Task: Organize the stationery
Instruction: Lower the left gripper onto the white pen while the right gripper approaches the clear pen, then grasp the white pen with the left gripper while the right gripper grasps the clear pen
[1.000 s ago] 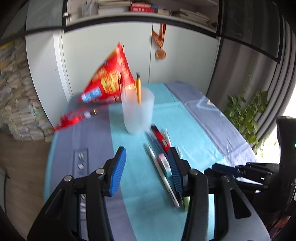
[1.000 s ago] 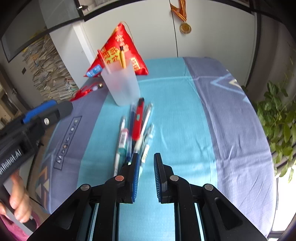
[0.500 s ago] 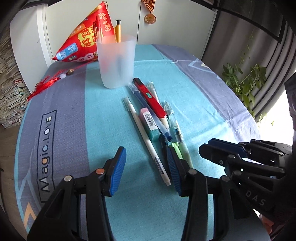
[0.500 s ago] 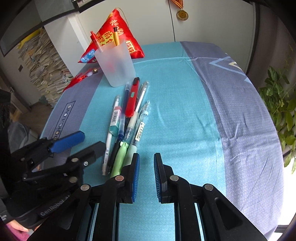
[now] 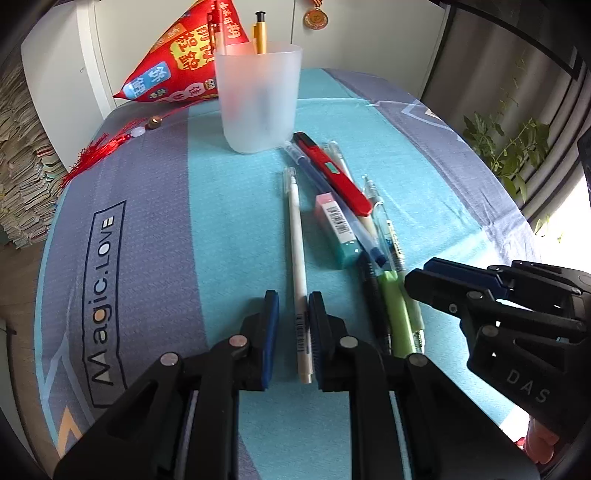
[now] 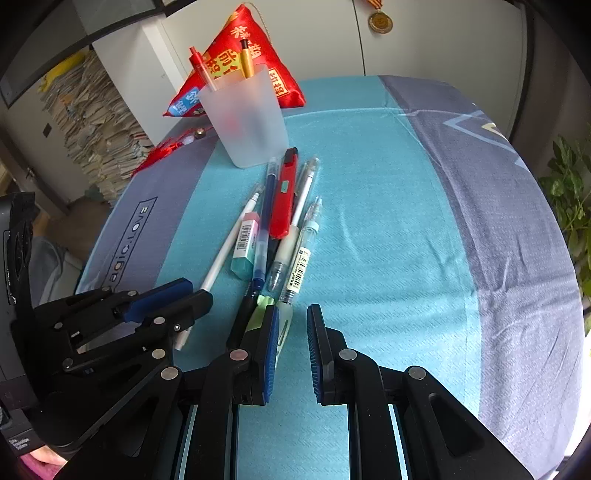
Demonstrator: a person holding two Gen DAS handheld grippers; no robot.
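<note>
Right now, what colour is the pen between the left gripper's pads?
White pen, with a barcode near its end; clearest in the left wrist view.

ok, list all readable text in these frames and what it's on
"Magic.LOVE": tablecloth.
"DAS": right gripper body, rest cut off.
Chinese characters: red pouch, not legible to me.
Barcodes with small print: eraser, white pen, clear pen; too small to read.
Medal: blurred.
</note>
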